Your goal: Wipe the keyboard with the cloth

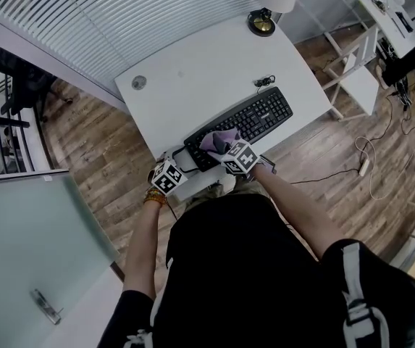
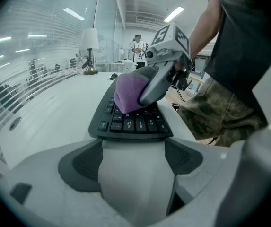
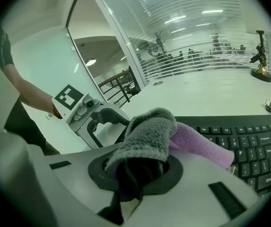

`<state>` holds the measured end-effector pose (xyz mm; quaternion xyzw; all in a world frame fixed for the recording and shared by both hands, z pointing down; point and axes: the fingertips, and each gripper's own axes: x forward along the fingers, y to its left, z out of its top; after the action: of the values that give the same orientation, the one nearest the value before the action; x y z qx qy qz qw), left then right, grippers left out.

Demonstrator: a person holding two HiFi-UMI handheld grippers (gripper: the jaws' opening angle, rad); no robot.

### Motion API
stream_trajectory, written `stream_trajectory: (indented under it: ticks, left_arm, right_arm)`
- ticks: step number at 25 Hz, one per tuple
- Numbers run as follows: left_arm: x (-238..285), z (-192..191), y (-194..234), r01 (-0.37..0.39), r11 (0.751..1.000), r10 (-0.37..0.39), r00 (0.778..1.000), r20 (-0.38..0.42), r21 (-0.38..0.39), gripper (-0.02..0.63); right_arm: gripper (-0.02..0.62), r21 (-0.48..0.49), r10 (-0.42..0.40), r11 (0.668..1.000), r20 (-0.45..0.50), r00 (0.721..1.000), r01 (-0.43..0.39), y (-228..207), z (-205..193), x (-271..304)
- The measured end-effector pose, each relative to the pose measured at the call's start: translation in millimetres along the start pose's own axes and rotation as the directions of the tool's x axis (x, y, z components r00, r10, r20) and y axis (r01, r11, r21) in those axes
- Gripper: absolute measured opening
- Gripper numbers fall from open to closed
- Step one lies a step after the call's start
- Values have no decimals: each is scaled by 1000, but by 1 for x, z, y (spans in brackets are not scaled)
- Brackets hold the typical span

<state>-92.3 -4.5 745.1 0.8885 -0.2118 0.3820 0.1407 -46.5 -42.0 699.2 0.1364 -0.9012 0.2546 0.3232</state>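
While on cloth (image 3: 150, 132), right hand-held gripper (image 1: 229, 151).

Ahead of the left gripper's (image 2: 134, 160) jaws a white desk (image 2: 55, 112) runs out to a lamp (image 2: 90, 40) with a white shade, and strip lights (image 2: 173, 14) shine on the ceiling above. Left of those jaws stands a glass wall (image 2: 12, 70) with horizontal blinds. Below their level a brown wood floor (image 1: 84, 136) spreads round the desk.

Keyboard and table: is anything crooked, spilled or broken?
Nothing spilled or broken. The keyboard sits slightly slanted to the desk's front edge, left end near it. The cloth bunched on it is held by the right gripper.
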Motion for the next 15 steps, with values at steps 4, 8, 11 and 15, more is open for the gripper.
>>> stream_trajectory:
  ticks: [4,8,11,15]
  left_arm:
    - [1,1,0,0,1000,0,1000,0,-1,408]
    - [1,1,1,-2,1000,2,1000,-2,-3,407]
    - [0,0,0,-1,1000,1,1000,-2,-1,408]
    - [0,1,1,-1,1000,1,1000,-6,-4,407]
  right_arm:
    - [58,-15,24,1000,-18,1000,-24,13,0,9]
    - [58,-34,44,998,-35,998,-45,25,3,17]
    - [58,-36,57,998,-36,998,-58,33,5,22]
    - [58,-85,122,988,-76,990,-128,59,7,36]
